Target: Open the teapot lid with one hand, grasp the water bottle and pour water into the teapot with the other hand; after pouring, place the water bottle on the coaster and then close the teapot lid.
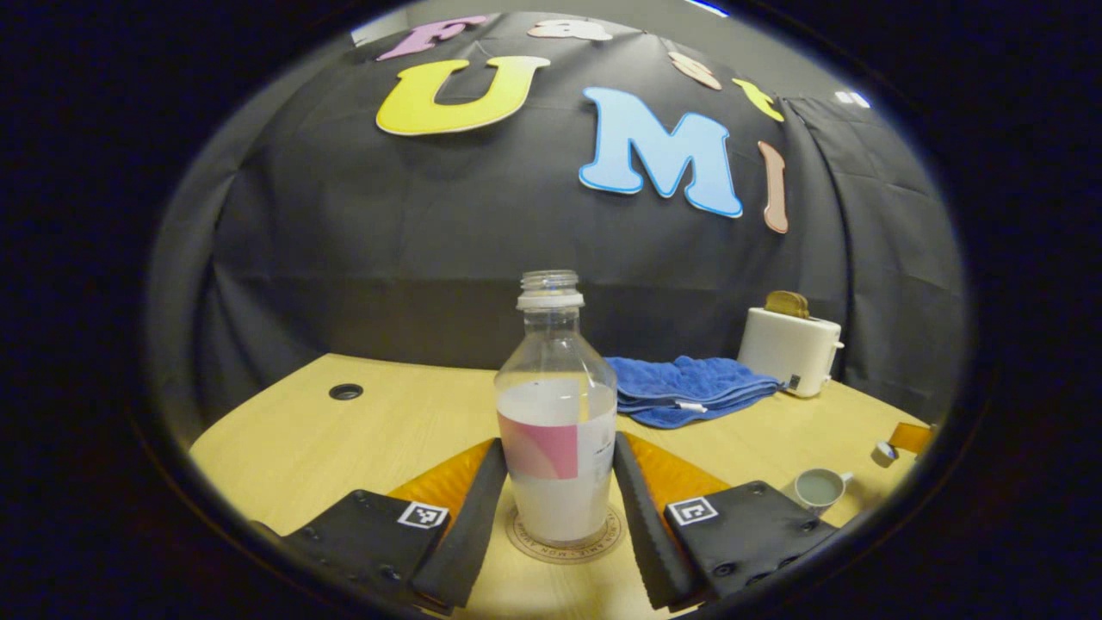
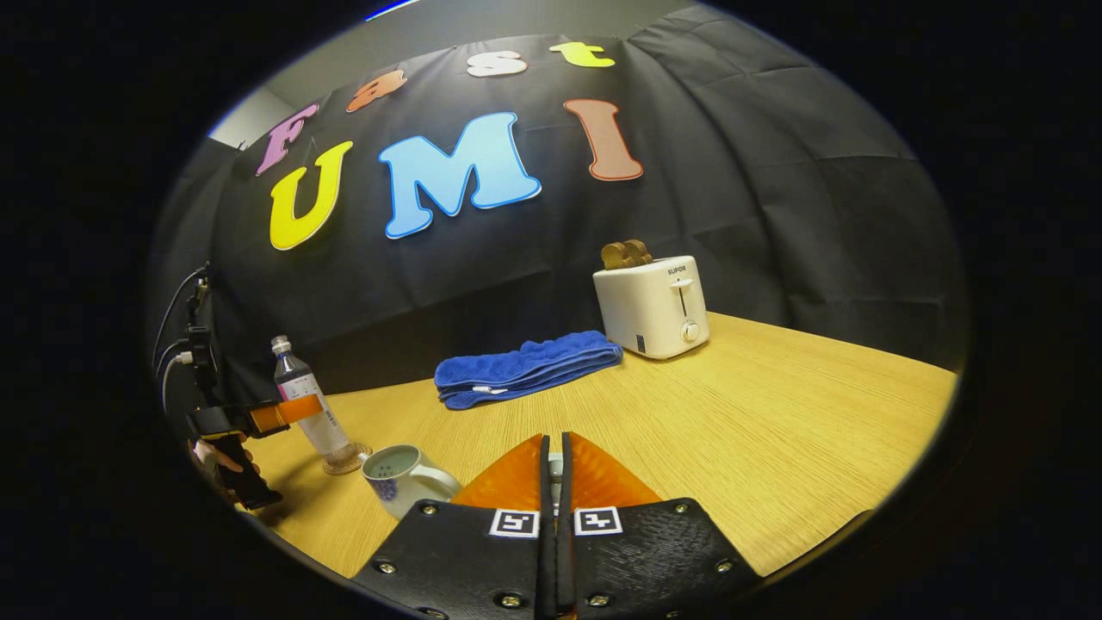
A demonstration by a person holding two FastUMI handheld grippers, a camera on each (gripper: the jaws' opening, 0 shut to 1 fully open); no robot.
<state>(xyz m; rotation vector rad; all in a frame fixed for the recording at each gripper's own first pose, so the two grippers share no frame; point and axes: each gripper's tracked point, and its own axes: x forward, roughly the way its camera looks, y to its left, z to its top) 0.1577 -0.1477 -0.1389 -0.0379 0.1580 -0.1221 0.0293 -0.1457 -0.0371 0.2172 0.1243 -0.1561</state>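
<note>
The clear water bottle, uncapped and partly full, stands upright on the round coaster. My left gripper has a finger against each side of its label. In the right gripper view the bottle on the coaster is at the far left, with the left gripper and a hand on it. The white teapot stands open beside them, also low on the right as the teapot. My right gripper is shut on a small pale piece, seemingly the teapot lid.
A folded blue towel lies at the back of the wooden table. A white toaster holding toast stands to its right. A round cable hole is in the table's far left.
</note>
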